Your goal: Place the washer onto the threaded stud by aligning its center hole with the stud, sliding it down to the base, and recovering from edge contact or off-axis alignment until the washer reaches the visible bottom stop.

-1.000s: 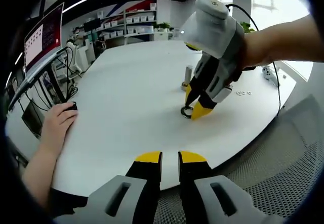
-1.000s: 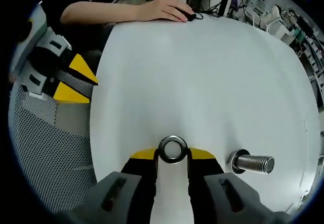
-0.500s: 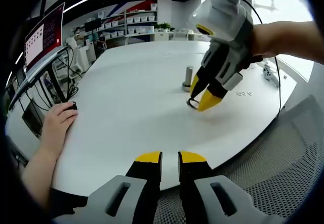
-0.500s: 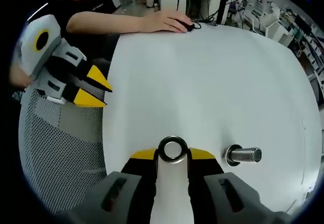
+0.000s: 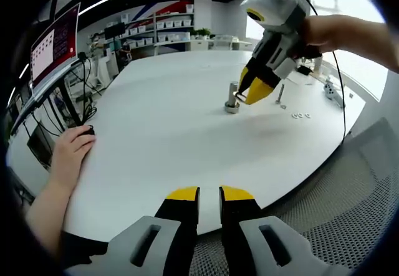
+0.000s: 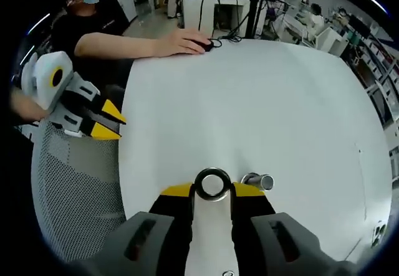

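Observation:
A steel washer (image 6: pixel 212 184) sits clamped between the yellow tips of my right gripper (image 6: pixel 212 192), its hole facing the camera. The threaded stud (image 6: pixel 259 180) pokes up just to the right of the washer, close to the right jaw. In the left gripper view, the right gripper (image 5: pixel 244 95) hangs over the white table (image 5: pixel 156 120) with its tips right beside the upper part of the stud (image 5: pixel 232 95); the washer is too small to make out there. My left gripper (image 5: pixel 209 195) is held off the table's near edge, shut and empty, and appears at far left as the left gripper (image 6: pixel 103 121).
A person's hand rests on a mouse (image 5: pixel 73 146) at the table's left edge. A small bolt (image 5: pixel 280 95) and loose washers (image 5: pixel 300 115) lie right of the stud. A mesh chair (image 5: pixel 349 195) stands below the table edge. A monitor (image 5: pixel 53 39) stands far left.
My right gripper has lifted the washer off the table and carried it over to the stud, now beside its top. The left gripper has stayed put.

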A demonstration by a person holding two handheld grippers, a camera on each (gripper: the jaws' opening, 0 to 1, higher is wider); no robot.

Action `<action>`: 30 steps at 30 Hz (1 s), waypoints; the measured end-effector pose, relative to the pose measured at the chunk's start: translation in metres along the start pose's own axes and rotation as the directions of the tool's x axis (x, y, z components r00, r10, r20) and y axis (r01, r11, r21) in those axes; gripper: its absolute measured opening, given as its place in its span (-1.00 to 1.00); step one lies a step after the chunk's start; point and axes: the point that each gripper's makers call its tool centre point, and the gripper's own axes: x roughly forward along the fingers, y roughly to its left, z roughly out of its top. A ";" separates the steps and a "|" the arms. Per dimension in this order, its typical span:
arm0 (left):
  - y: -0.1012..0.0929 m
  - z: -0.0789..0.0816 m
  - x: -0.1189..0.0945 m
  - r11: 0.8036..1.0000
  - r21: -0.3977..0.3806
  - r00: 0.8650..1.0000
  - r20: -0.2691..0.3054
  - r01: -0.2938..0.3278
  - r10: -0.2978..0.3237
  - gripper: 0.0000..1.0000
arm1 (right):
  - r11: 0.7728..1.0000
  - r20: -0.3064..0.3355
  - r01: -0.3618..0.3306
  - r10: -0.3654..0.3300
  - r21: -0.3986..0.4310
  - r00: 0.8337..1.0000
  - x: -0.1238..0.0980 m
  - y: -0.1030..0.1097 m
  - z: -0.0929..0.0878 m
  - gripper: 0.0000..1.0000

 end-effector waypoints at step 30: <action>0.001 0.000 0.001 1.000 -0.002 1.000 0.001 -0.004 0.004 -0.80 | 0.992 -0.105 0.069 -0.081 -0.107 0.991 0.000 -0.045 -0.004 -0.54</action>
